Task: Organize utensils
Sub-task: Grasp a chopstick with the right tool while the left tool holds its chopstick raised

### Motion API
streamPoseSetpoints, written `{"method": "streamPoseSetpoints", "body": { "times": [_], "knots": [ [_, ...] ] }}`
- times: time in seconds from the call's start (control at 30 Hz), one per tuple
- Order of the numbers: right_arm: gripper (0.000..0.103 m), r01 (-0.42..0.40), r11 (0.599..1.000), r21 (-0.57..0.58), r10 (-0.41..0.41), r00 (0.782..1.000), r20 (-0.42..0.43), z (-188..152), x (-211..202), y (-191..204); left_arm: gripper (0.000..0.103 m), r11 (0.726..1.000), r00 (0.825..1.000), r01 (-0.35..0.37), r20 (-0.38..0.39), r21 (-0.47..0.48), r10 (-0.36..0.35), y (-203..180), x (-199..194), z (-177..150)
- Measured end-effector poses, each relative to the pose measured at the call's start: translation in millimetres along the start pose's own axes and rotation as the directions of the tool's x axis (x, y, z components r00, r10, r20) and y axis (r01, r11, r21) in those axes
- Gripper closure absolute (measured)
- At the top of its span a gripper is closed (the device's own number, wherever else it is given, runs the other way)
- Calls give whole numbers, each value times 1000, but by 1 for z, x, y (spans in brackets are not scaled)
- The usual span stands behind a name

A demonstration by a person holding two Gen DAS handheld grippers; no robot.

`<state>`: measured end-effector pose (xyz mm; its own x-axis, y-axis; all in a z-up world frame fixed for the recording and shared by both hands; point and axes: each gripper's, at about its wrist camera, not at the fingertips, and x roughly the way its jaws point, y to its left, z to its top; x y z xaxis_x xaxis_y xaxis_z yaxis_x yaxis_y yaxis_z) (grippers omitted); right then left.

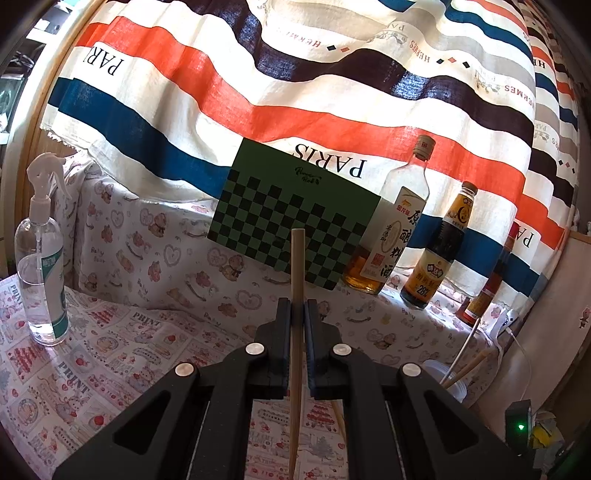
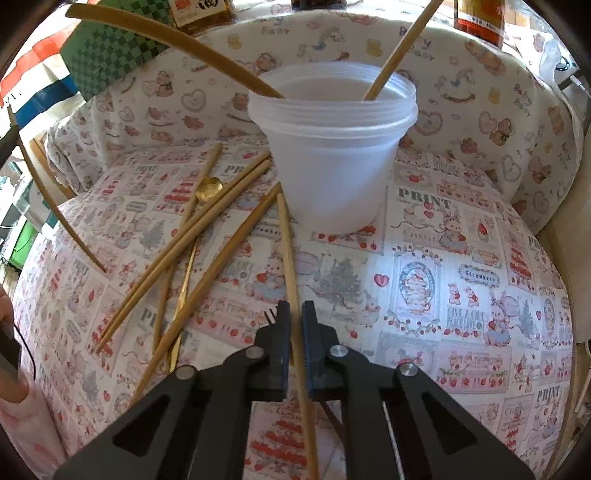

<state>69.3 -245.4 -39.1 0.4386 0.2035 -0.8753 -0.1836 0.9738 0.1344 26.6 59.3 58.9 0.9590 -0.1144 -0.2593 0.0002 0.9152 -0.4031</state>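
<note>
The left tool (image 1: 297, 314) is clamped on a wooden chopstick (image 1: 297, 266) at frame centre. The right tool (image 2: 295, 317) pinches another chopstick (image 2: 290, 251) lying below the translucent plastic cup (image 2: 332, 147) on the tabletop (image 2: 443, 258); loose chopsticks (image 2: 207, 229) lie centre-left.

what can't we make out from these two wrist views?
- Left wrist: lower end of the chopstick in the left tool, cut off by the bottom edge.
- Left wrist: plastic cup, mostly behind the tool's arm.
- Right wrist: bottles, cropped by the top edge.
- Right wrist: whether the right tool pinches its chopstick.
</note>
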Motion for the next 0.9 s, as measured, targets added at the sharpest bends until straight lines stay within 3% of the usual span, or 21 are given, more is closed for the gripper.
{"method": "streamPoseSetpoints", "body": {
  "times": [0.37, 0.6, 0.9],
  "knots": [
    [95, -24, 1000, -19, 24, 999, -41, 16, 16, 5, 97, 1000, 1000, 7, -12, 13, -7, -3, 3, -2],
    [95, 50, 997, -56, -52, 998, -23, 45, 35, 21, 97, 999, 1000, -12, -4, 45, 12, -7, 4, -4],
    [91, 105, 992, -66, -102, 994, 40, 53, 45, 31, 97, 999, 1000, -22, -8, 32, 22, -4, 5, -2]
  ]
}}
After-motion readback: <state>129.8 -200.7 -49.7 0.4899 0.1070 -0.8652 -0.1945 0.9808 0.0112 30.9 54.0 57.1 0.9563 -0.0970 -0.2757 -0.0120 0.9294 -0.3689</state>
